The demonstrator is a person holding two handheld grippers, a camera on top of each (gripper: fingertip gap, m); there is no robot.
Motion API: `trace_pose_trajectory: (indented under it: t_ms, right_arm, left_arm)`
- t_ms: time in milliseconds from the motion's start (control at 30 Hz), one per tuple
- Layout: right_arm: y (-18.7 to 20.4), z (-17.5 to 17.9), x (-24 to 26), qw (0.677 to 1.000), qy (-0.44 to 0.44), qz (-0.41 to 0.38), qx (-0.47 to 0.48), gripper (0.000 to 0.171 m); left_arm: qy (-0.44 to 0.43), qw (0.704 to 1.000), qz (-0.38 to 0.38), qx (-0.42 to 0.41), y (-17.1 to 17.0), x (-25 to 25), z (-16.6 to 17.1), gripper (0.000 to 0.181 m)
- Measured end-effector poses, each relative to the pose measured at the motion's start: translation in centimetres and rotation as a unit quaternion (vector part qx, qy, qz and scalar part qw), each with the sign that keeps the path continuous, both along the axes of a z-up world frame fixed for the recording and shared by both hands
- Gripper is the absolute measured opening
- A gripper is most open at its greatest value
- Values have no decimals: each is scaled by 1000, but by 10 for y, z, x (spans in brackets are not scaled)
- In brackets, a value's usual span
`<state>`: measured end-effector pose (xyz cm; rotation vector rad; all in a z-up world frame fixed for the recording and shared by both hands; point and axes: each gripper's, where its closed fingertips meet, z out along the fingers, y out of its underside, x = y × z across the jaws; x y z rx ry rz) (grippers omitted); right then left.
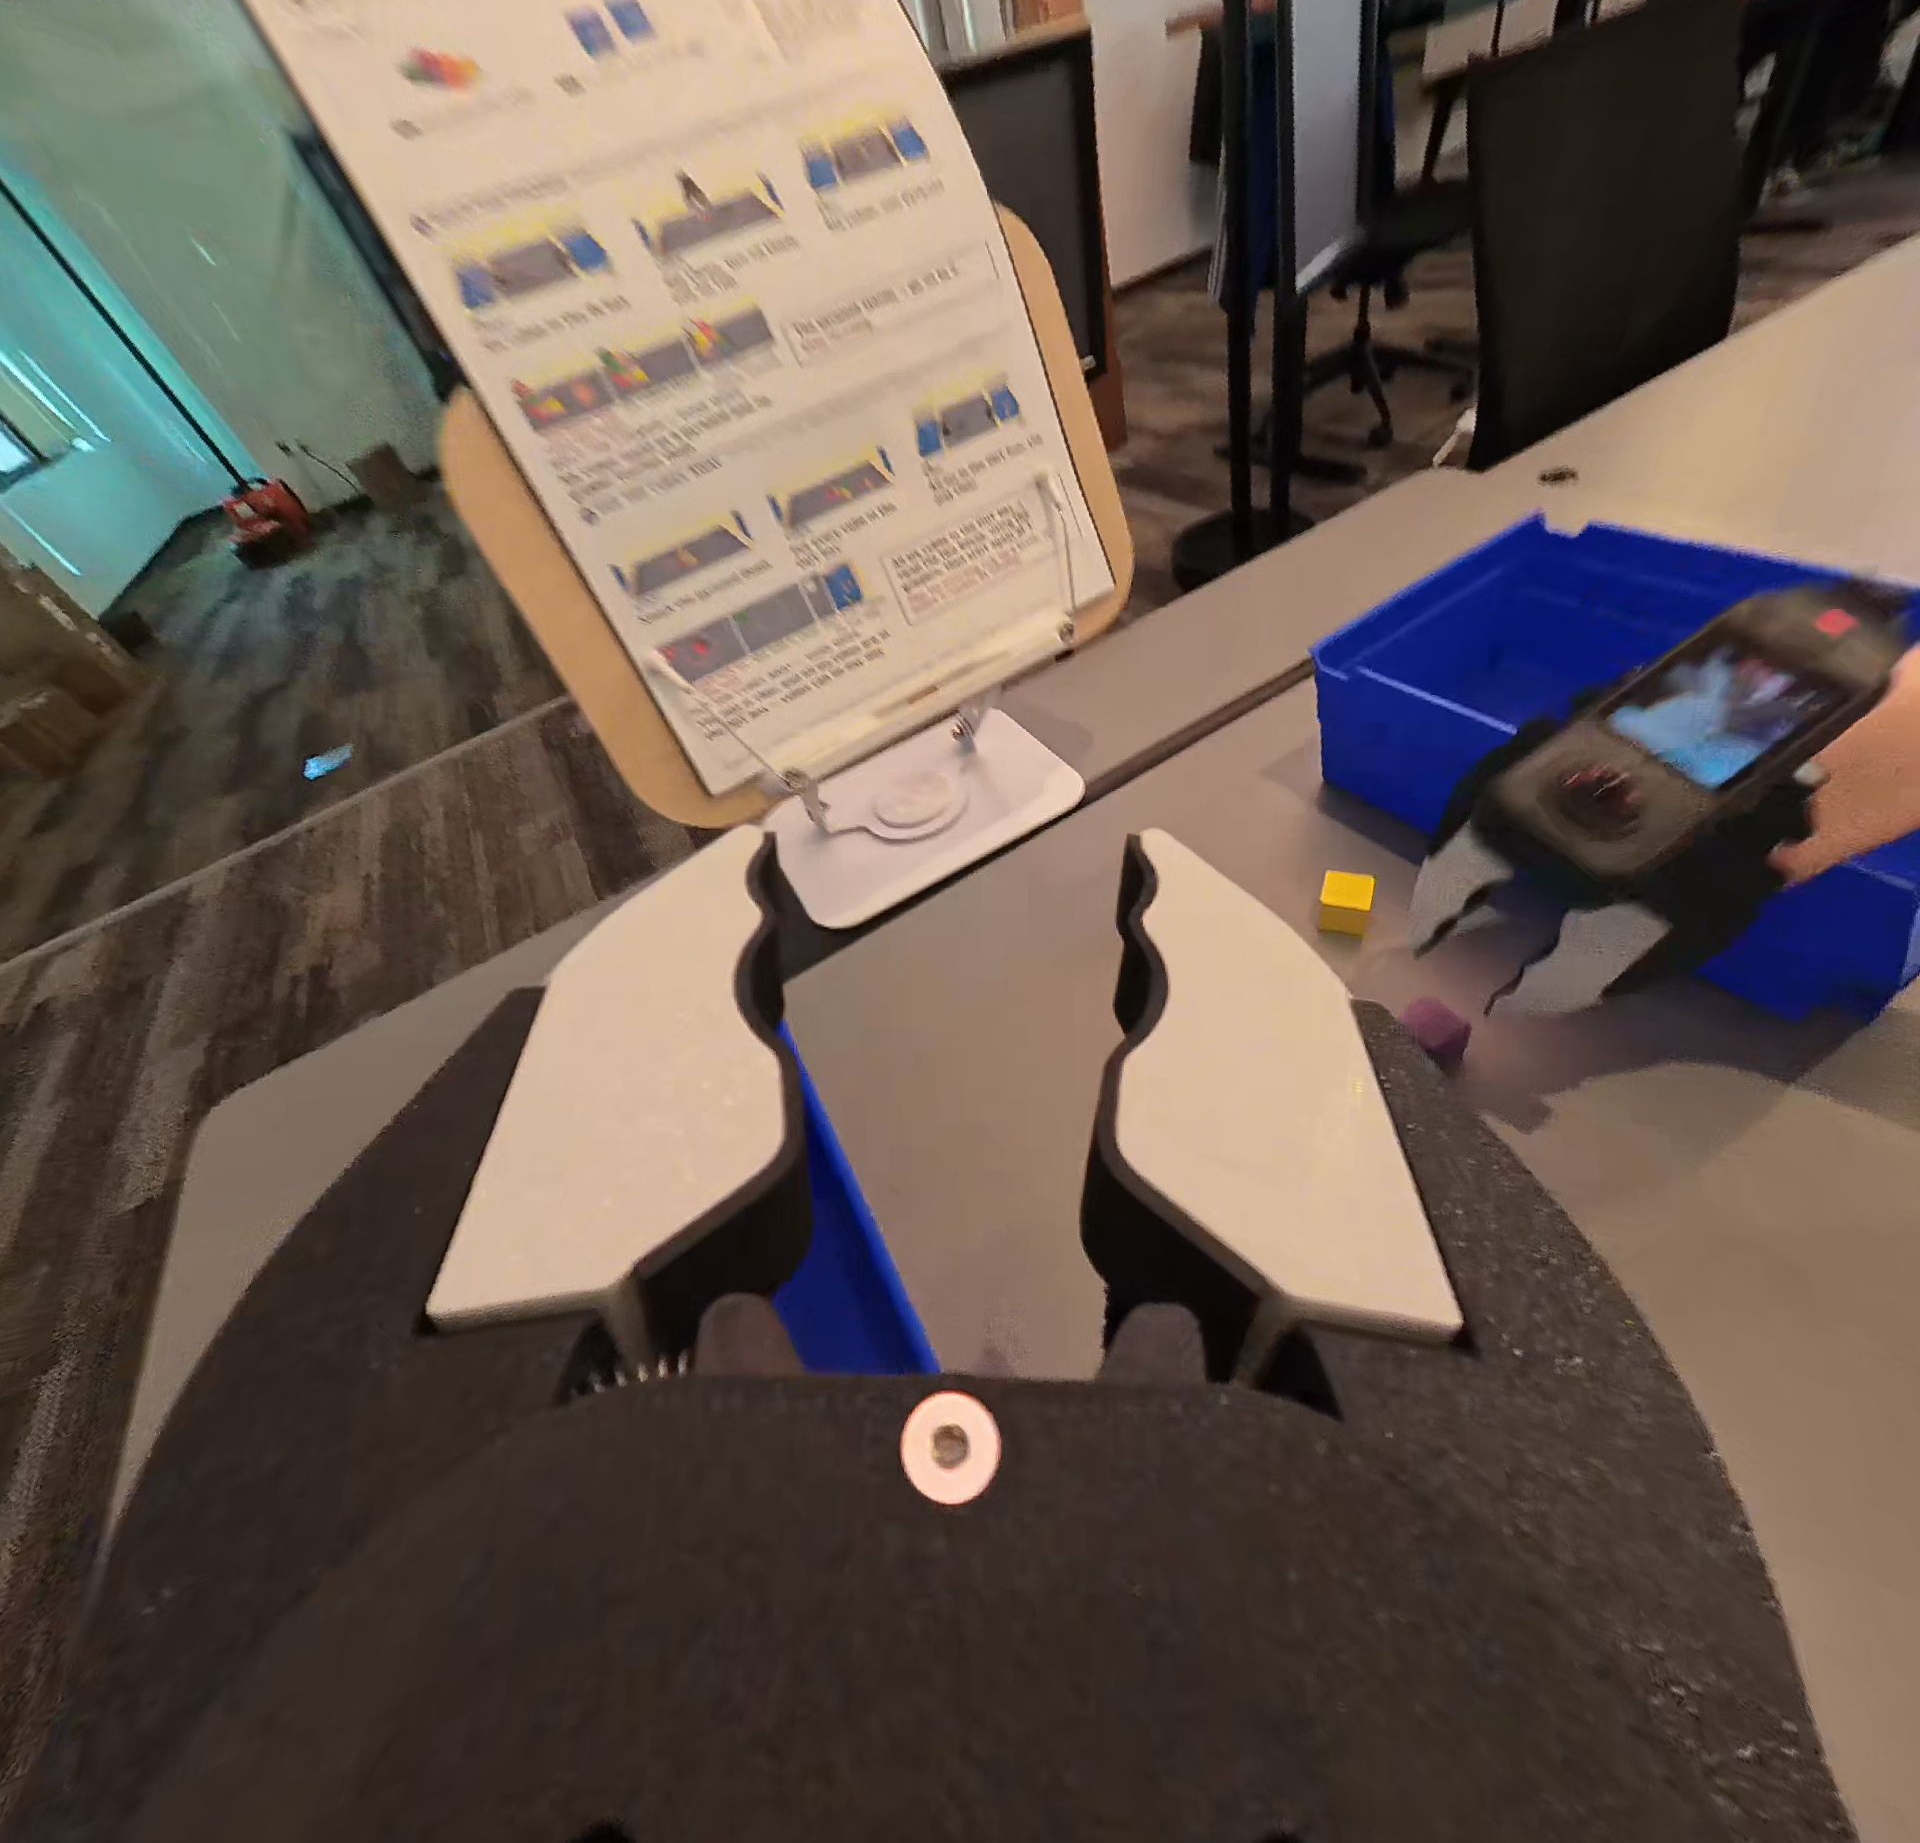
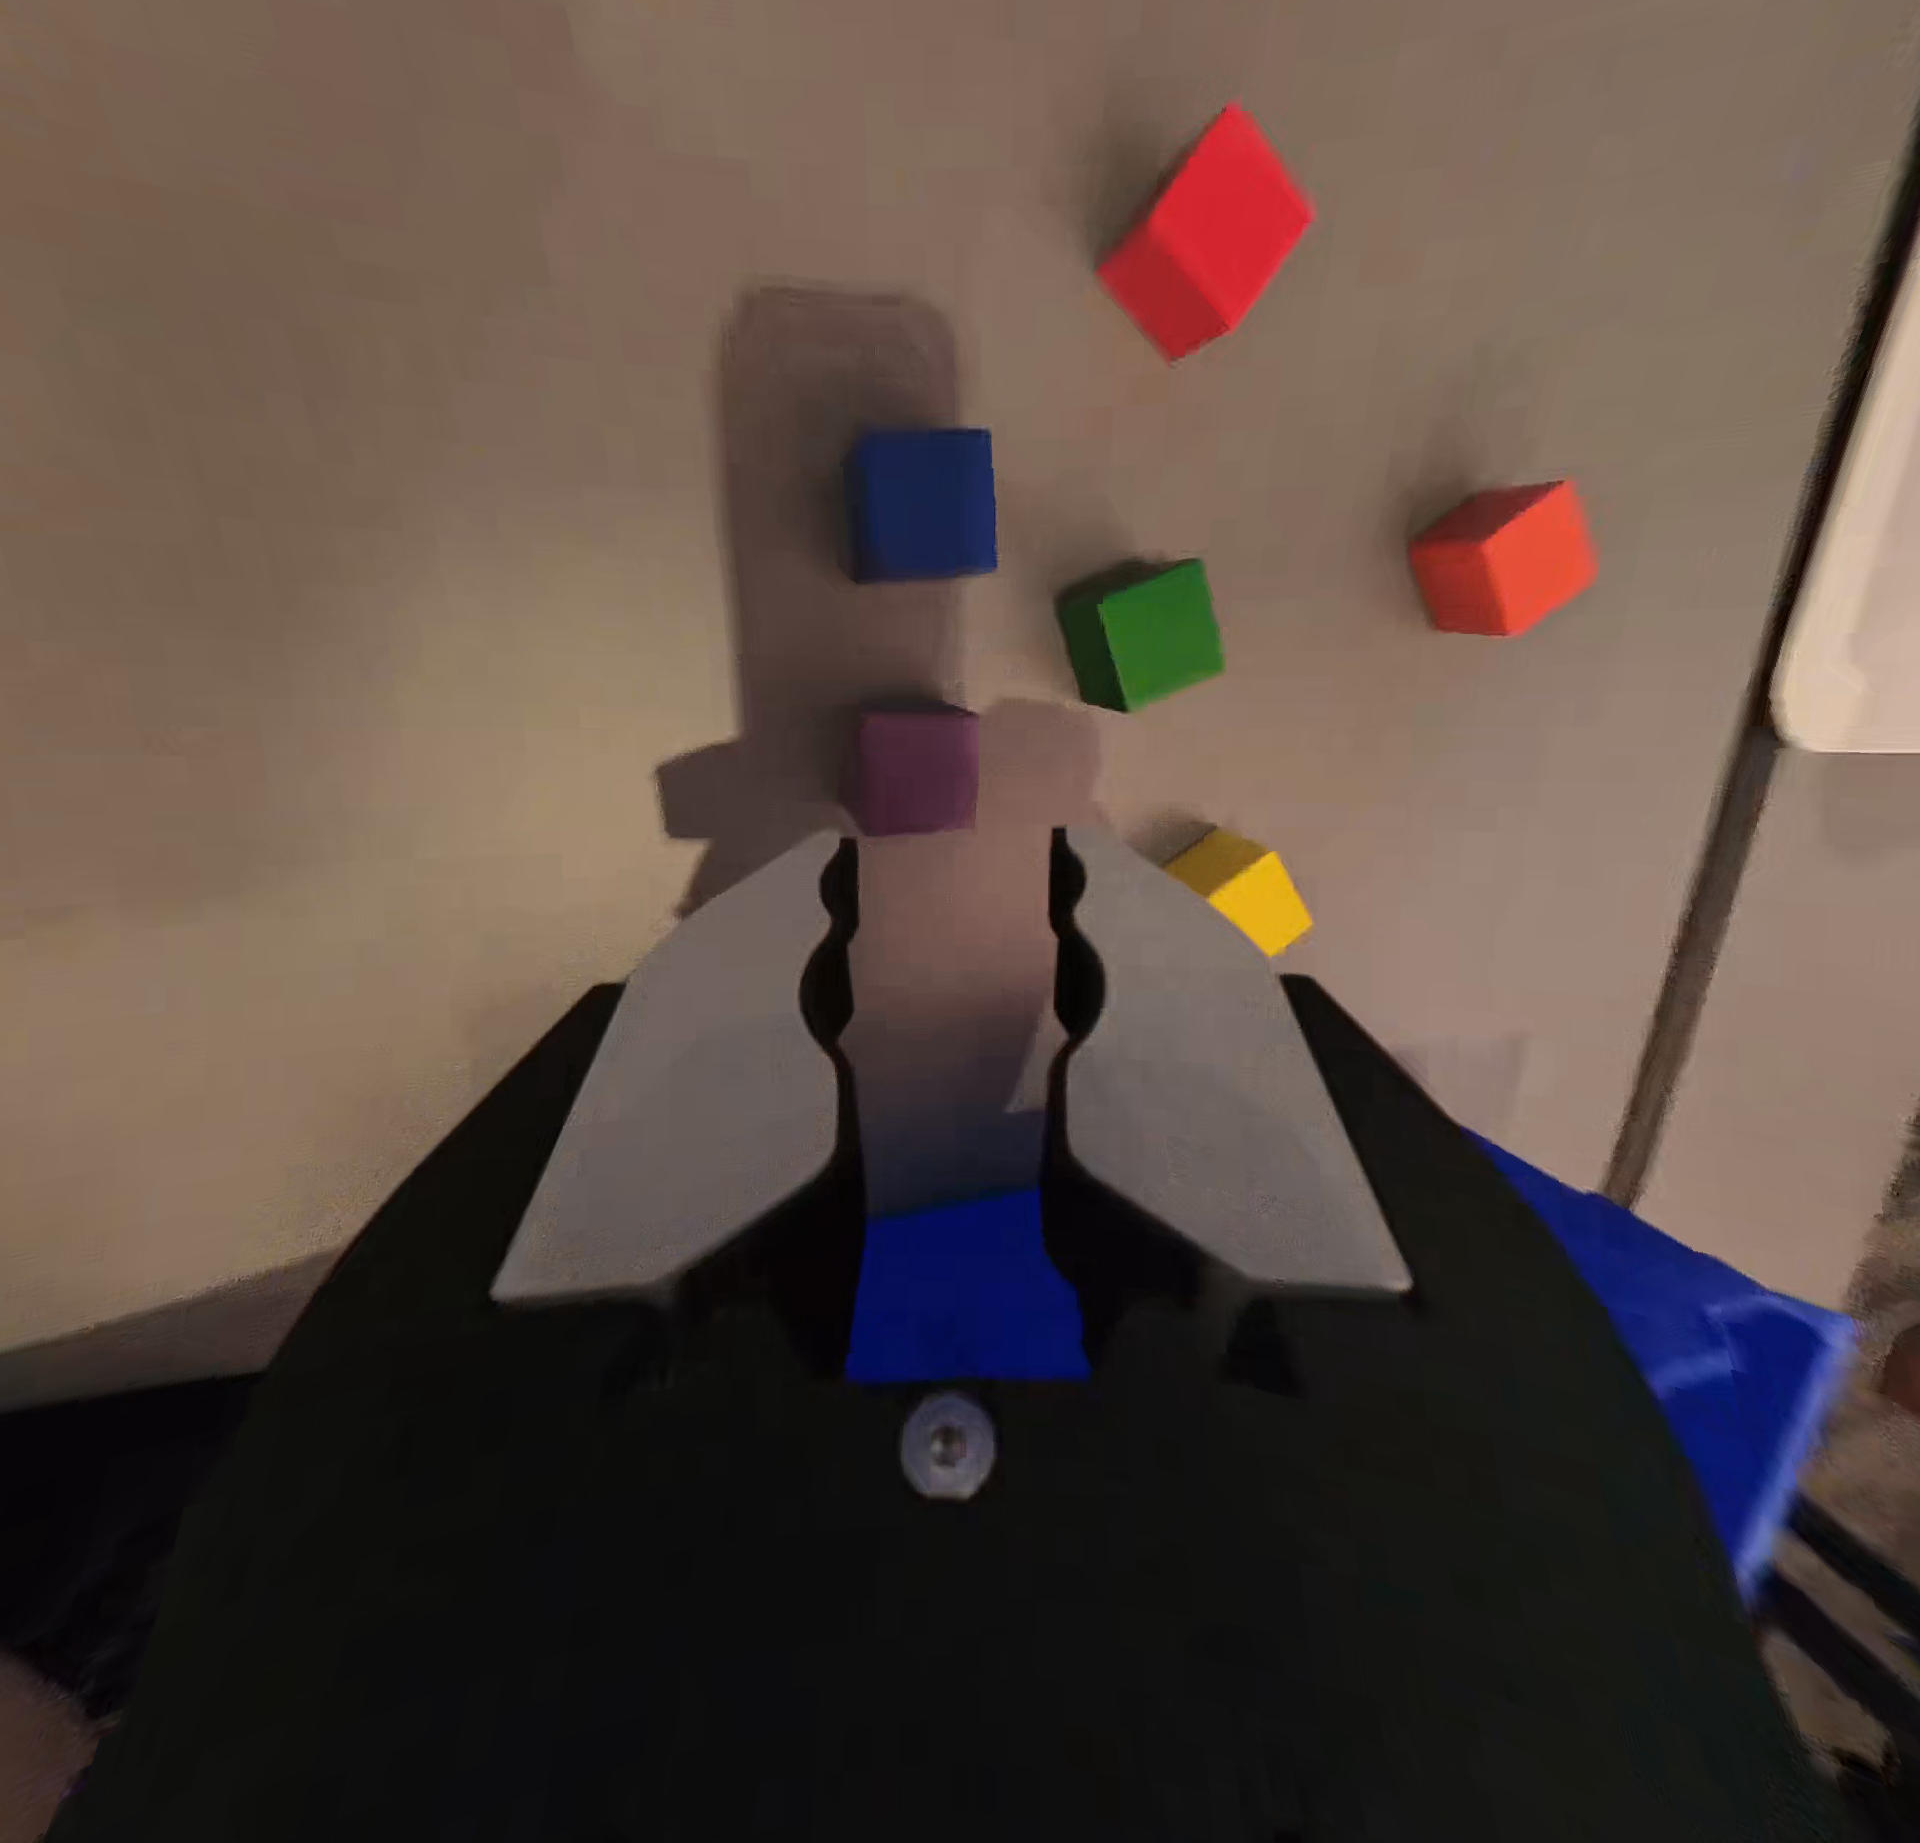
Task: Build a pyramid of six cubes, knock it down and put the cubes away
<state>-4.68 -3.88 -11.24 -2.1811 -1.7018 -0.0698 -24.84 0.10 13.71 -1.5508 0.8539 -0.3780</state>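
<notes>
In the right wrist view, several cubes lie scattered on the grey table: red [image 2: 1205, 235], orange [image 2: 1503, 557], blue [image 2: 920, 503], green [image 2: 1143, 635], purple [image 2: 916, 770] and yellow [image 2: 1242, 889]. My right gripper [image 2: 954, 843] is open and empty, its tips just short of the purple cube. My left gripper [image 1: 948, 858] is open and empty above the table. The left wrist view shows the right gripper [image 1: 1475, 952] near the yellow cube [image 1: 1345, 902] and the purple cube [image 1: 1437, 1031].
A blue bin [image 1: 1455, 650] stands on the table behind the right gripper. Another blue bin edge [image 1: 852, 1222] lies under my left gripper. An instruction sheet on a stand [image 1: 727, 391] stands at the far table edge. A blue bin corner [image 2: 1714, 1357] is at lower right. One gripper's finger ends stand about 30 cm off the other's.
</notes>
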Motion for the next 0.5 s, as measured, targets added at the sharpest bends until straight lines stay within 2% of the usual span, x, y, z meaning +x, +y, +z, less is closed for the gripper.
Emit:
trace_pose_trajectory:
  t_ms: [67,133,300,333,367,433,500]
  right_arm:
    - [-1,-16,-9,999,15,-5,-37,40]
    - [4,-24,-2,999,-23,-25,-38,45]
    - [3,-35,-6,998,-42,-15,-41,48]
    - [4,-38,-7,998,-44,-13,-45,45]
    - [4,-41,-7,998,-50,-8,-47,31]
    - [4,-36,-8,998,-49,-2,-42,29]
    - [12,-4,-12,1000,-9,1,11,29]
  left_arm:
    - [-18,1000,7,20,-7,-17,16,61]
    - [-25,999,10,34,-14,-26,25,60]
    - [-23,999,-3,46,-21,-26,29,58]
    - [-22,999,-6,45,-22,-25,28,58]
    - [-20,999,-9,43,-21,-23,27,58]
    - [-15,999,-14,38,-21,-19,24,58]
    - [-6,999,-19,36,-22,-15,20,58]
